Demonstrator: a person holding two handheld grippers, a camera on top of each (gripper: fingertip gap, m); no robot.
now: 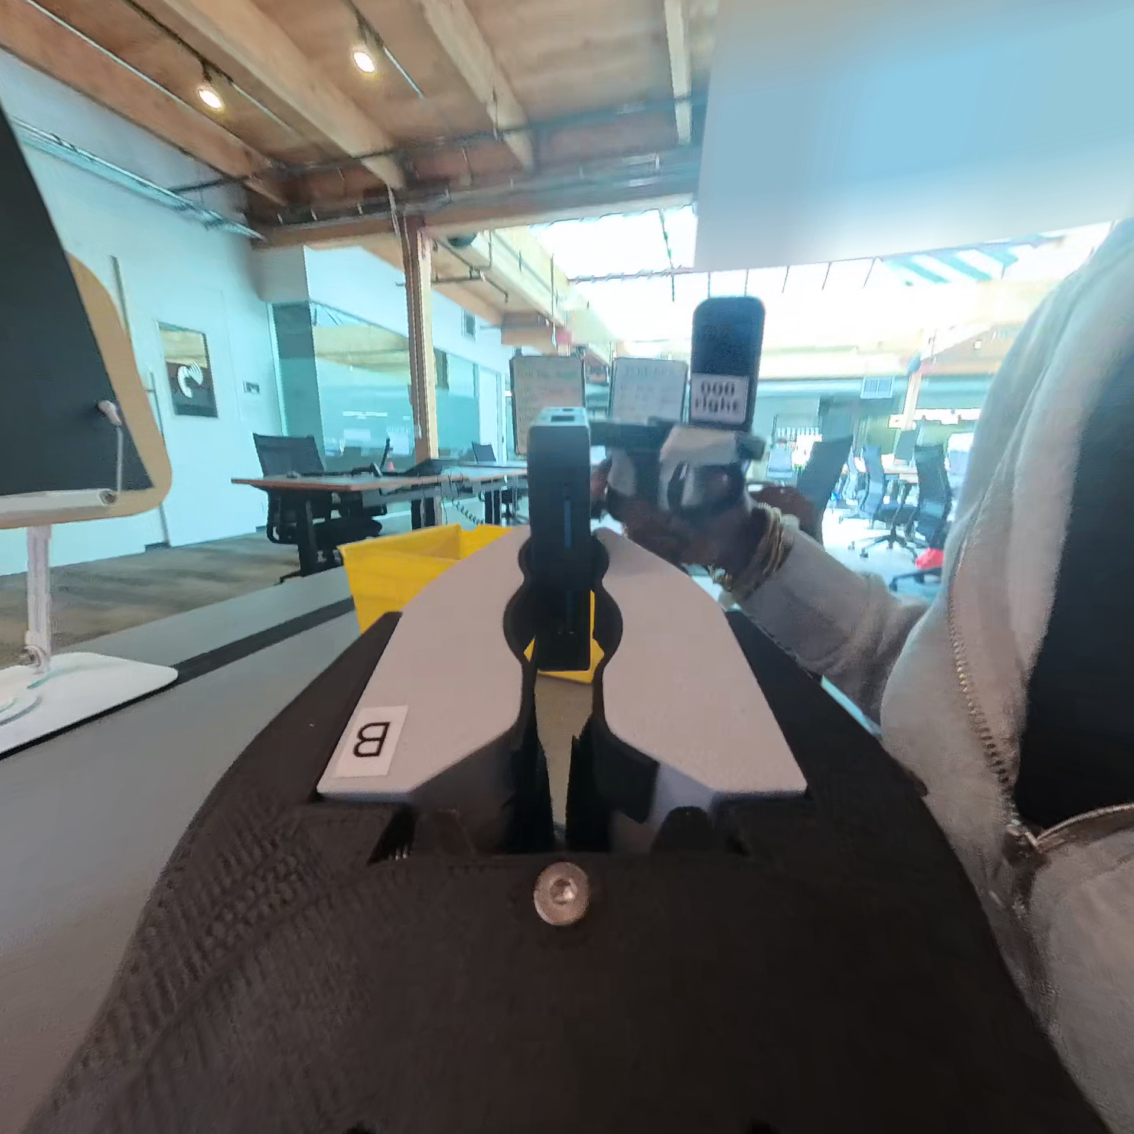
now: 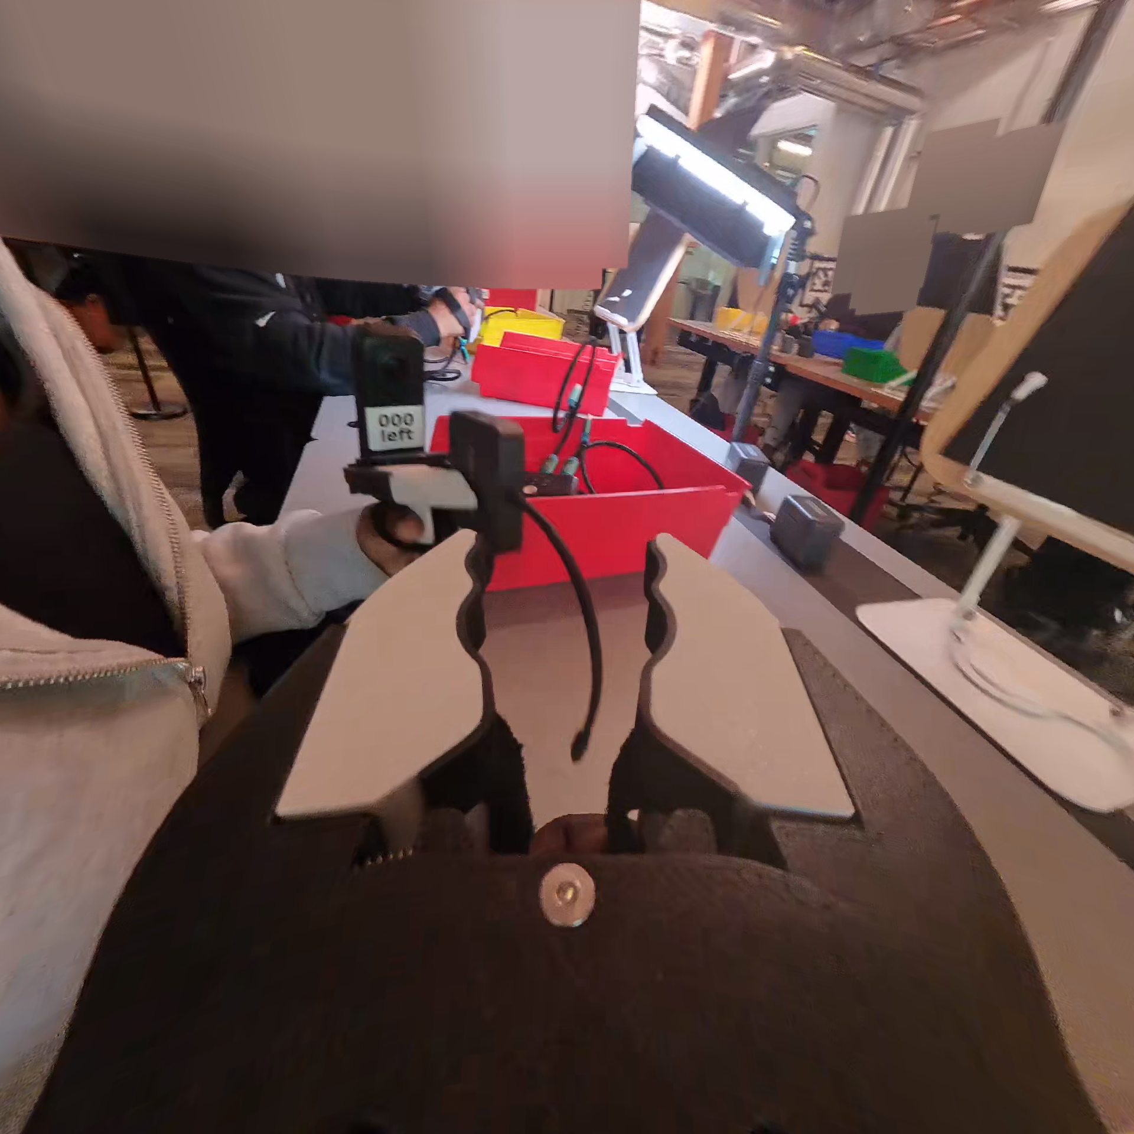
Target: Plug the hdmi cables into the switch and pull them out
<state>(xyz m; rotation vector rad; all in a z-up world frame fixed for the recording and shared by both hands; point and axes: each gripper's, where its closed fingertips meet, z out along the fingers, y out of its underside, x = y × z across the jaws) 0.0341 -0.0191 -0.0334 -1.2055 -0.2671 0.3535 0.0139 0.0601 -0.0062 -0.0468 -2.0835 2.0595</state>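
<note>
The left gripper (image 1: 561,589) is clenched on the switch (image 1: 559,534), a small black box held upright and edge-on between the grey fingers (image 1: 466,663), lifted clear of the grey table (image 1: 123,767). From the right wrist view the same switch (image 2: 491,478) hangs in the air just this side of the red bin (image 2: 613,528), its lower edge level with the bin's near wall. A thin black cable (image 2: 577,613) leaves the switch's lower corner and curves down, its free end dangling above the tabletop.

The right gripper (image 2: 564,613) is released, its fingers (image 2: 718,675) spread wide with the cable hanging in the gap between them, touching neither. Its tips sit just short of the red bin's near wall; bare table shows between the fingers.

Inside the red bin lie black HDMI cables (image 2: 613,454) with green-collared plugs, near its back wall. A second red bin (image 2: 540,374) stands beyond the first, well apart along the table. To the right of the red bin, a dark grey block (image 2: 804,540) sits near the table edge, and farther right a white lamp base (image 2: 982,693).

In the left wrist view a yellow bin (image 1: 399,564) stands directly behind the held switch, with open table to its left.
</note>
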